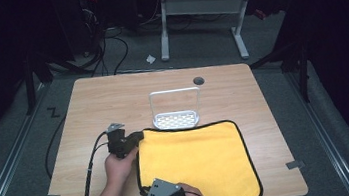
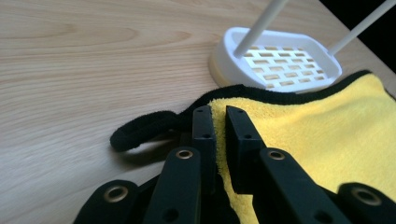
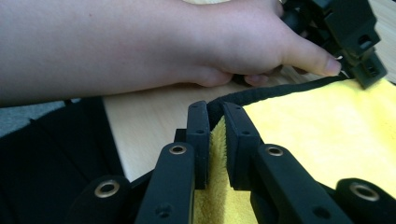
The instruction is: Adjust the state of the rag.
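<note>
A yellow cloth [image 1: 198, 160] with a black hem lies flat on the wooden table [image 1: 112, 95]. My left gripper [image 1: 139, 135] pinches its far left corner; in the left gripper view the jaws clamp the yellow cloth [image 2: 327, 130] edge at my left gripper [image 2: 219, 116], beside the black hanging loop [image 2: 144, 128]. My right gripper [image 1: 146, 189] holds the near left corner; in the right gripper view the cloth [image 3: 322, 135] is squeezed between the jaws at my right gripper [image 3: 217, 114]. The other hand [image 3: 187, 42] and left gripper [image 3: 355, 42] appear beyond.
A white soap dish with a wire handle [image 1: 177, 119] stands just behind the cloth's far edge, also close ahead in the left gripper view as the white soap dish [image 2: 280, 60]. A dark round hole [image 1: 198, 80] marks the table's far side. Table edges drop to grey carpet.
</note>
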The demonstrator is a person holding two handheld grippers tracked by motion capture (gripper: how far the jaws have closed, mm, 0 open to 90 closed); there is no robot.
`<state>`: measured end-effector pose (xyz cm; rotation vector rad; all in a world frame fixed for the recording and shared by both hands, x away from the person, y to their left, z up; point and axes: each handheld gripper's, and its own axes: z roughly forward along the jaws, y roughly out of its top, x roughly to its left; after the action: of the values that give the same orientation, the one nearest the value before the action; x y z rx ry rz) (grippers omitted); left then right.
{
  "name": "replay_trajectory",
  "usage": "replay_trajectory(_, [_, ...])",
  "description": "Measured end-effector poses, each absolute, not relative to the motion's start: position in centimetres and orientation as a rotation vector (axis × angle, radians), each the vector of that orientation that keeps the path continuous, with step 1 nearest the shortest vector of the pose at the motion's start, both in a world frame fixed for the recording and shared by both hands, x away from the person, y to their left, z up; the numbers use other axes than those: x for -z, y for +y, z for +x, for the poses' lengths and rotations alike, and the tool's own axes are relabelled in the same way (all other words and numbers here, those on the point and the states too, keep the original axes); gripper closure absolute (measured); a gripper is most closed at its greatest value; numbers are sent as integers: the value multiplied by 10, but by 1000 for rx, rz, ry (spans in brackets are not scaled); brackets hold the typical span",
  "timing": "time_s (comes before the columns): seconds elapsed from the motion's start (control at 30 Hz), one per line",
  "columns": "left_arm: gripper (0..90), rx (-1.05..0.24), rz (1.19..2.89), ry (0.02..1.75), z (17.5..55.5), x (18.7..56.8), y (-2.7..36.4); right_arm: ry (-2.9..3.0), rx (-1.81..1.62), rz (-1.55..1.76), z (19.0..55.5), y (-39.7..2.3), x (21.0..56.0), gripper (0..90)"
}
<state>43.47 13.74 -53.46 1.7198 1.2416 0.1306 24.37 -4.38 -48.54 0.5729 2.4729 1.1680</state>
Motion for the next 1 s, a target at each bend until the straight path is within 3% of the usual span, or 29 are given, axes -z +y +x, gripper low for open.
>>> replay_trajectory(0.33, [835,-220,1705,1291,421,504,205,2474,-1280,445,241,10,471,821])
replay_trajectory(0.47, [835,-228,1702,1301,421,493,211,2457,-1301,403,241,22,464,820])
replay_trajectory(0.73, [831,-226,1715,1219,423,483,154,2357,-1280,520,244,-33,457,817])
replay_trajectory(1.0, [822,-217,1725,1230,428,493,92,2312,-1167,737,246,-112,479,813])
